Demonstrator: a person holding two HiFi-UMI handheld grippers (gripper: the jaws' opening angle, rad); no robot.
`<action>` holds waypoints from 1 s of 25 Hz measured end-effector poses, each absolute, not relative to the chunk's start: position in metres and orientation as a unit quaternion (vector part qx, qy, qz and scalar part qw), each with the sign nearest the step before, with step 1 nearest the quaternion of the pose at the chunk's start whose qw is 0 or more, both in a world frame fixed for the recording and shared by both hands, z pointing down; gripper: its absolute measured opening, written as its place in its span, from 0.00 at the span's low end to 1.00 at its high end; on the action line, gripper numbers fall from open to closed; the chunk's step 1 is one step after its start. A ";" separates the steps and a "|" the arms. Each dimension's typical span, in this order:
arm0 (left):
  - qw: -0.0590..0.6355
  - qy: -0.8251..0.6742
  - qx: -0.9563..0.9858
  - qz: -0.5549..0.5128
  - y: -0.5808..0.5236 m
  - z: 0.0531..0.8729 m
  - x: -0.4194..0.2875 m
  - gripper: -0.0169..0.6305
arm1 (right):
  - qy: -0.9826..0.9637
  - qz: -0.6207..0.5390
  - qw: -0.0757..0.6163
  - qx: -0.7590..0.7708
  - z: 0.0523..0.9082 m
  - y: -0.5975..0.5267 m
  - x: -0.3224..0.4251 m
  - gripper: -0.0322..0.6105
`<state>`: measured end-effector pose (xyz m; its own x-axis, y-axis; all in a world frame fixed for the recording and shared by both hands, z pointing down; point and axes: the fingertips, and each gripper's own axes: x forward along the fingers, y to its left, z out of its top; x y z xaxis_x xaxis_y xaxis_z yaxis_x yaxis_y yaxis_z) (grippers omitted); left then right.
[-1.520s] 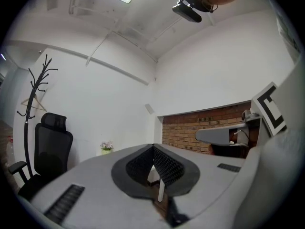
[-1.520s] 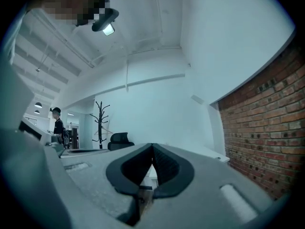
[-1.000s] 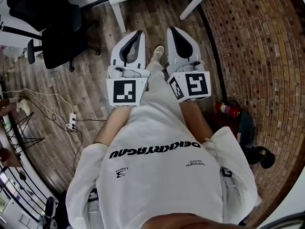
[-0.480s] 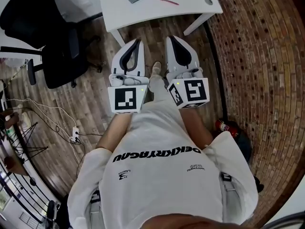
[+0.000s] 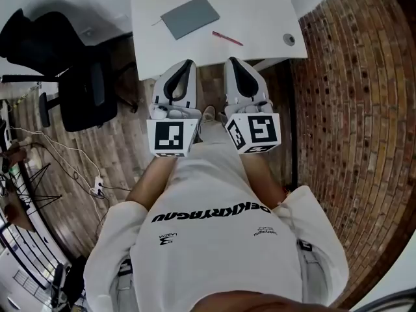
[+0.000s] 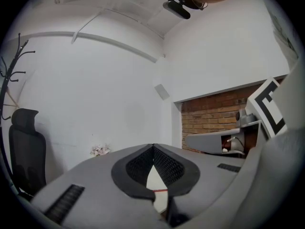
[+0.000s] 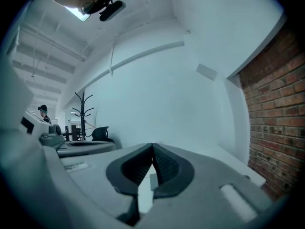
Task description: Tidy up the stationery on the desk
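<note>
Left gripper: yours, clenched, empty.
Right gripper: clenched, empty.
Pen: on desk, 12 o'clock of right gripper, apart.
Notebook: 12 o'clock of left gripper, apart.

Smooth white desk, matt grey notebook, rough brick wall, wooden plank floor

Ahead of you, a white desk stands on a wood-plank floor. A red brick wall runs along your right. To your left is a black office chair, and nearer you a white power strip and loose cables lie on the floor. The far wall is plain white.
</note>
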<state>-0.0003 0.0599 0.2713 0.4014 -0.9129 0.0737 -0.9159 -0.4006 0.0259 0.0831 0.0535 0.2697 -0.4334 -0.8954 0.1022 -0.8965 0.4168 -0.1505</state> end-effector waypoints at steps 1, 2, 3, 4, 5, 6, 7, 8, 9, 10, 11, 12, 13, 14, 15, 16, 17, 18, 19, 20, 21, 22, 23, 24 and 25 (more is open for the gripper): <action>0.033 -0.550 0.834 0.027 0.046 0.271 0.003 0.02 | -0.843 0.096 0.005 0.529 0.270 0.038 0.088 0.05; 0.035 -0.555 0.831 0.031 0.034 0.272 0.006 0.02 | -0.844 0.100 0.007 0.527 0.272 0.024 0.093 0.05; 0.038 -0.559 0.828 0.035 0.023 0.274 0.008 0.02 | -0.844 0.105 0.010 0.526 0.275 0.011 0.097 0.05; 0.041 -0.563 0.825 0.039 0.012 0.276 0.008 0.02 | -0.844 0.109 0.013 0.524 0.278 -0.001 0.099 0.05; 0.044 -0.567 0.822 0.043 0.003 0.279 0.008 0.02 | -0.845 0.113 0.015 0.522 0.282 -0.012 0.100 0.05; 0.047 -0.570 0.819 0.046 -0.005 0.282 0.007 0.02 | -0.846 0.118 0.018 0.520 0.286 -0.021 0.099 0.05; 0.050 -0.573 0.817 0.050 -0.012 0.285 0.005 0.02 | -0.847 0.122 0.021 0.517 0.290 -0.028 0.097 0.05; 0.053 -0.575 0.815 0.053 -0.019 0.288 0.003 0.02 | -0.848 0.126 0.025 0.515 0.295 -0.034 0.095 0.05; 0.055 -0.576 0.814 0.057 -0.025 0.291 0.000 0.02 | -0.848 0.131 0.030 0.512 0.300 -0.039 0.092 0.04; 0.058 -0.576 0.813 0.060 -0.033 0.294 -0.002 0.02 | -0.848 0.138 0.034 0.511 0.306 -0.045 0.088 0.04; 0.063 -0.574 0.814 0.061 -0.040 0.297 -0.005 0.02 | -0.847 0.145 0.038 0.509 0.312 -0.051 0.083 0.04; 0.067 -0.572 0.815 0.063 -0.047 0.300 -0.008 0.02 | -0.847 0.154 0.041 0.508 0.318 -0.057 0.078 0.04; 0.068 -0.570 0.816 0.067 -0.054 0.303 -0.012 0.02 | -0.846 0.163 0.044 0.506 0.323 -0.061 0.073 0.04; 0.069 -0.568 0.817 0.070 -0.062 0.307 -0.015 0.02 | -0.845 0.171 0.046 0.505 0.327 -0.066 0.068 0.04; 0.070 -0.566 0.818 0.074 -0.069 0.311 -0.018 0.02 | -0.844 0.179 0.046 0.504 0.330 -0.071 0.064 0.04; 0.072 -0.563 0.820 0.077 -0.077 0.314 -0.021 0.02 | -0.842 0.185 0.047 0.505 0.333 -0.077 0.061 0.04; 0.076 -0.559 0.821 0.081 -0.085 0.318 -0.023 0.02 | -0.840 0.190 0.048 0.506 0.336 -0.082 0.058 0.04; 0.080 -0.556 0.823 0.086 -0.092 0.323 -0.024 0.02 | -0.837 0.196 0.049 0.508 0.340 -0.087 0.056 0.04; 0.083 -0.552 0.825 0.091 -0.098 0.328 -0.026 0.02 | -0.834 0.200 0.052 0.511 0.345 -0.091 0.053 0.04; 0.085 -0.549 0.826 0.098 -0.105 0.335 -0.028 0.02 | -0.832 0.205 0.055 0.513 0.351 -0.096 0.050 0.04; 0.088 -0.545 0.827 0.105 -0.113 0.342 -0.031 0.02 | -0.829 0.210 0.060 0.514 0.358 -0.103 0.046 0.04; 0.093 -0.541 0.828 0.112 -0.122 0.350 -0.034 0.02 | -0.826 0.218 0.064 0.515 0.366 -0.109 0.041 0.04; 0.099 -0.536 0.830 0.119 -0.131 0.358 -0.037 0.02 | -0.823 0.226 0.068 0.516 0.374 -0.117 0.037 0.05; 0.107 -0.531 0.831 0.125 -0.140 0.366 -0.040 0.02 | -0.819 0.234 0.071 0.519 0.383 -0.124 0.034 0.06; 0.115 -0.526 0.833 0.130 -0.148 0.375 -0.042 0.02 | -0.815 0.241 0.075 0.522 0.392 -0.130 0.032 0.06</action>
<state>-0.0422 -0.1481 0.3747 0.4133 -0.8457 0.3377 -0.9055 -0.4208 0.0544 0.0322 -0.1302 0.3916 -0.4442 -0.8144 0.3735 -0.8865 0.3391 -0.3148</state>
